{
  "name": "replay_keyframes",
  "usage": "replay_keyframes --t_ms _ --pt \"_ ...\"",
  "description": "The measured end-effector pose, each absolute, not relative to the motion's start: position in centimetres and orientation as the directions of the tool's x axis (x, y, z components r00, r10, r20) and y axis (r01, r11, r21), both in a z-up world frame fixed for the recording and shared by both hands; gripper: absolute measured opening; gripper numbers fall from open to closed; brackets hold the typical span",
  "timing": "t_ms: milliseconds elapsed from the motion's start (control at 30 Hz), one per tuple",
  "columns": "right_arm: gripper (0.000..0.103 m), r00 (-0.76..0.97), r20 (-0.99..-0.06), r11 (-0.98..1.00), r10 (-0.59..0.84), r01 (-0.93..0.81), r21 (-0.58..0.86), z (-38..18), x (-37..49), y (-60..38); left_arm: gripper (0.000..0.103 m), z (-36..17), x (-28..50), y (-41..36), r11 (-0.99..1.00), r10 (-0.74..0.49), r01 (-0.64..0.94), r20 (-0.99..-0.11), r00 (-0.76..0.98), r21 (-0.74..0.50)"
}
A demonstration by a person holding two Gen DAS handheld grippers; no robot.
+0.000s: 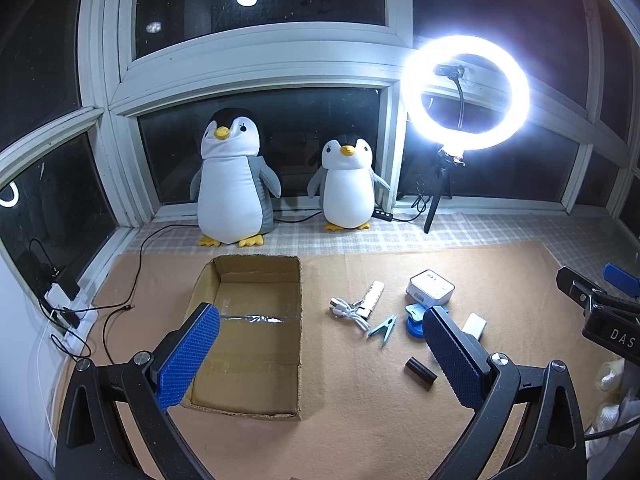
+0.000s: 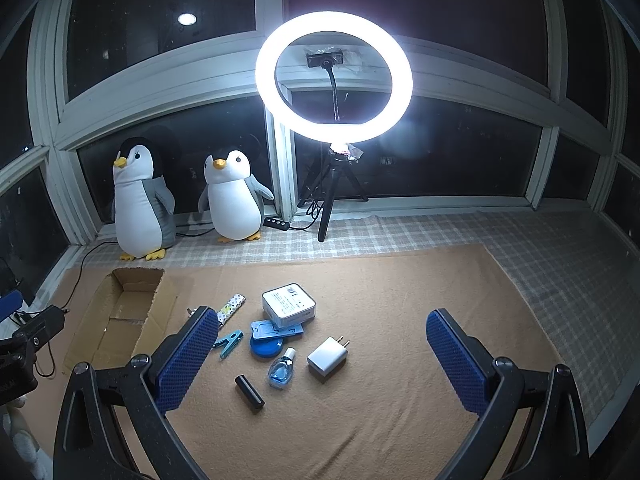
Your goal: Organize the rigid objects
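A tan mat (image 2: 380,280) covers the floor under both grippers, with a checked cloth (image 2: 520,240) beyond it along the window. A lit ring light (image 2: 334,76) on a tripod stands far ahead of the right gripper (image 2: 322,354), and 2 plush penguins (image 1: 230,184) sit far ahead of the left gripper (image 1: 320,354).

The cardboard box (image 1: 256,276) lies open and empty just ahead of the left gripper, its near left corner behind the left finger. Both grippers are released, fingers spread wide with nothing between the blue pads (image 2: 188,360). The right gripper also shows at the right edge of the left wrist view.

The loose objects lie ahead of the right gripper, toward its left finger, and right of the box. Farthest from it is a white square box (image 2: 289,305). Touching that box's near side is a blue round item (image 2: 267,345) with a flat blue piece on top. Nearer, side by side, sit a white plug adapter (image 2: 327,356) and a small blue bottle (image 2: 281,370). A black cylinder (image 2: 249,393) lies closest to the gripper. A patterned white stick (image 2: 231,307) lies just beyond the left fingertip, and a blue clothespin (image 2: 229,342) sits just beside that finger. A coiled white cable (image 1: 352,312) touches the stick in the left wrist view.
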State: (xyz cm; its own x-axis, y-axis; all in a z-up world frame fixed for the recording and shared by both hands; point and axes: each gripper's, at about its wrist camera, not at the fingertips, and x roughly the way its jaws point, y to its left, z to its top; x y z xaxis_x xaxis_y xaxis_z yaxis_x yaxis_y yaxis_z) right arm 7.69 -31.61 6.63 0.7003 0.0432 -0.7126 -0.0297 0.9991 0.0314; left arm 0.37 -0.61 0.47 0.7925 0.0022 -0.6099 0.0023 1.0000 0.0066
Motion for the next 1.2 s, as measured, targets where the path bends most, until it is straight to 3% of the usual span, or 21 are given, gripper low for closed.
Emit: replay_keyframes --t_ms 1200 --pt "0.103 0.691 -0.721 0.999 0.048 -0.034 0.034 6.21 7.72 -31.35 0.103 0.23 0.29 -0.49 1.0 0.0 0.001 -0.606 0.796 0.002"
